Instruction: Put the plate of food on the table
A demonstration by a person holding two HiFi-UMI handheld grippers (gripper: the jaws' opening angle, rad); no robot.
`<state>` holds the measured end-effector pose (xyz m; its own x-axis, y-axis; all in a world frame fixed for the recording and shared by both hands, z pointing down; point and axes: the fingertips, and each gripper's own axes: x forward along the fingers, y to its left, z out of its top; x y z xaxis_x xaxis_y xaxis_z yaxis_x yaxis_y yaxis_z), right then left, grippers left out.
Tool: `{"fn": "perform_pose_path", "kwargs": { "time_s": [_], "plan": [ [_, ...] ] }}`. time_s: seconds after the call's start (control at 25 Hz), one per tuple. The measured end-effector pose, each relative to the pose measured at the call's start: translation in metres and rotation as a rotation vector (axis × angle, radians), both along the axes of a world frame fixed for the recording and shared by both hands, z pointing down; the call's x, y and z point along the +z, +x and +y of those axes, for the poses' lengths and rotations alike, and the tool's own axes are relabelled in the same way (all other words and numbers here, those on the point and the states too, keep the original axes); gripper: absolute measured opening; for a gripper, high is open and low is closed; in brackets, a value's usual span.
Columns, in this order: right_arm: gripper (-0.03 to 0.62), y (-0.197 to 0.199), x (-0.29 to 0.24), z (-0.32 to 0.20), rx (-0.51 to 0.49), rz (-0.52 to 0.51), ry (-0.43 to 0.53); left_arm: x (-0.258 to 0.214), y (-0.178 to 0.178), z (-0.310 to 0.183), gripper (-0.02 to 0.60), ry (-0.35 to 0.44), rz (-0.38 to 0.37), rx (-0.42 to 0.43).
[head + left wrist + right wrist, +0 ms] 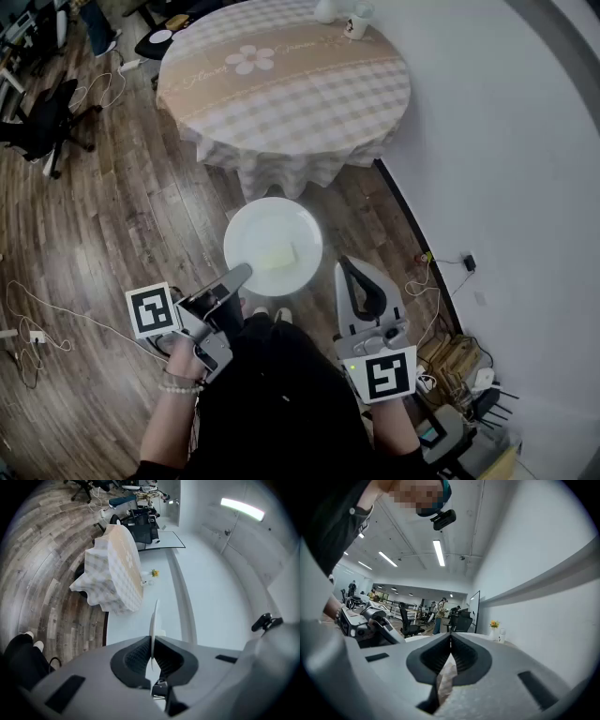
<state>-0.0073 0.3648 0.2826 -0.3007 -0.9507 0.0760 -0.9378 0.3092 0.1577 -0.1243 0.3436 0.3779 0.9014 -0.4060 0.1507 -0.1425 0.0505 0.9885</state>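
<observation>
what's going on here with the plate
A person holds a white plate with a pale piece of food, the left hand-held gripper shut on its rim. The right hand-held gripper is shut and empty beside it. The round table with the checked cloth lies ahead; the plate is not yet on it.

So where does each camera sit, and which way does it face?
Head view: on the person's head, facing steeply down at plate, table, floor; forearms, left gripper, right gripper show.
Left gripper view: on that gripper, rolled sideways, along jaws shut on the plate's rim toward the table; a shoe shows.
Right gripper view: on that gripper, level across the room past shut, empty jaws; the person's torso shows.
Shared: head and left gripper views both show plate and table.
</observation>
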Motion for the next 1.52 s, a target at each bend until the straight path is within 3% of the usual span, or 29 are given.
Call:
{"fn": "perform_pose_path", "kwargs": {
  "time_s": [0.44, 0.64, 0.96, 1.04, 1.12, 1.52],
  "plan": [
    [0.000, 0.008, 0.007, 0.000, -0.008, -0.004, -0.035, 0.002, 0.007, 0.000, 0.008, -0.010, 0.003, -0.005],
    [0.000, 0.009, 0.021, -0.006, -0.018, -0.068, -0.102, 0.005, 0.005, -0.001, 0.008, -0.010, 0.003, -0.005],
    [0.002, 0.002, 0.054, -0.015, -0.046, -0.313, -0.314, 0.005, 0.000, -0.004, 0.008, -0.011, 0.010, -0.005],
    [0.071, -0.003, 0.060, -0.017, -0.066, -0.433, -0.367, 0.005, -0.003, -0.004, 0.008, -0.013, 0.013, -0.006],
    [0.098, -0.006, 0.065, -0.018, -0.071, -0.565, -0.409, 0.005, -0.006, -0.005, 0.008, -0.014, 0.011, -0.006],
    [0.090, -0.018, 0.085, -0.030, -0.080, -0.856, -0.509, 0.007, -0.009, -0.009, 0.008, -0.012, 0.034, 0.007]
  ]
}}
